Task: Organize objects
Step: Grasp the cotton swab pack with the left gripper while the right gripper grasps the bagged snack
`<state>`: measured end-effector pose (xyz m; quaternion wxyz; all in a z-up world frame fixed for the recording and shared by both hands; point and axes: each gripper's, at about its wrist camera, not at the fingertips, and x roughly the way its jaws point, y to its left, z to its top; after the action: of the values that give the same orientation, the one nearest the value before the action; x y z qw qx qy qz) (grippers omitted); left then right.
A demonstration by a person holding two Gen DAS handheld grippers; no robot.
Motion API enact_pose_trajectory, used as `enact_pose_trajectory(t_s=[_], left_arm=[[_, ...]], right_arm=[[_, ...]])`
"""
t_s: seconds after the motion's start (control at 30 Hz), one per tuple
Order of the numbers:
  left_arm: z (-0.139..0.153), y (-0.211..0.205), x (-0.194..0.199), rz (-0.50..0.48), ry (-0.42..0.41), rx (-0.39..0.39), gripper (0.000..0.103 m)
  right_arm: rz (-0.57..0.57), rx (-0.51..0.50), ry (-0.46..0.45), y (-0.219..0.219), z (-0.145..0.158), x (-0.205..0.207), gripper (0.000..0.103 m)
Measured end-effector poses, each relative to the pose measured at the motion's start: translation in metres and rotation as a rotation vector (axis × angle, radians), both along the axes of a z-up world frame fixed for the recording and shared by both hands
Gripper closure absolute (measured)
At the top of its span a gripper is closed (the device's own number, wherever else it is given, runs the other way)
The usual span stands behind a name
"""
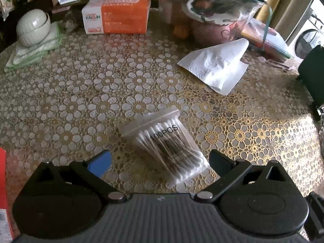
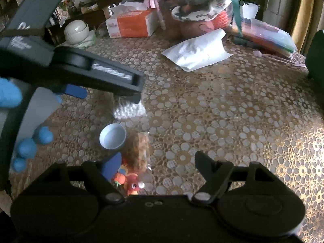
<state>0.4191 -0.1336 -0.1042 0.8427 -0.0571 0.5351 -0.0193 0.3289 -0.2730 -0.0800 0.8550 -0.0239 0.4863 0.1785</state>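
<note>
Since the left gripper (image 1: 160, 158) sits wide open around the tipped swab tub (image 1: 162, 143), a squeeze could crack or squirt it; right gripper (image 2: 158, 164) is open too, holding nothing

Orange tissue box (image 1: 116, 17), stacked white bowls (image 1: 33, 27) on folded cloths (image 1: 30, 53), washing machine (image 1: 307, 38) behind.

both grippers low over the table, left gripper (image 1: 160, 160) and right gripper (image 2: 158, 162) jaws wide apart
</note>
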Motion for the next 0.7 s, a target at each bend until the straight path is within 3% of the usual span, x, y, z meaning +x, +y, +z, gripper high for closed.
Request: enact_pose_trajectory(t_s=[0.2,0.27,0.6,0.7], left_arm=[[-0.015,-0.006,0.005,0.014,0.037,0.011,0.0],[-0.018,-0.011,0.006,0.013,0.039,0.028,0.0],[-0.022,-0.023,0.003,-0.017,-0.002,0.12,0.002],[-0.019,-0.024,0.0,-0.037,-0.023,0.123,0.012]], right_arm=[[0.001,-0.028,-0.008,0.009,-0.007,0.003,0.03],[-0.01,-0.037,0.002,0.01,-0.01,0.006,0.038],[-0.025,-0.05,-0.004,0.011,-0.015,0.008,0.057],[-0.021,-0.074,-0.025,0.013,-0.015,0.002,0.062]])
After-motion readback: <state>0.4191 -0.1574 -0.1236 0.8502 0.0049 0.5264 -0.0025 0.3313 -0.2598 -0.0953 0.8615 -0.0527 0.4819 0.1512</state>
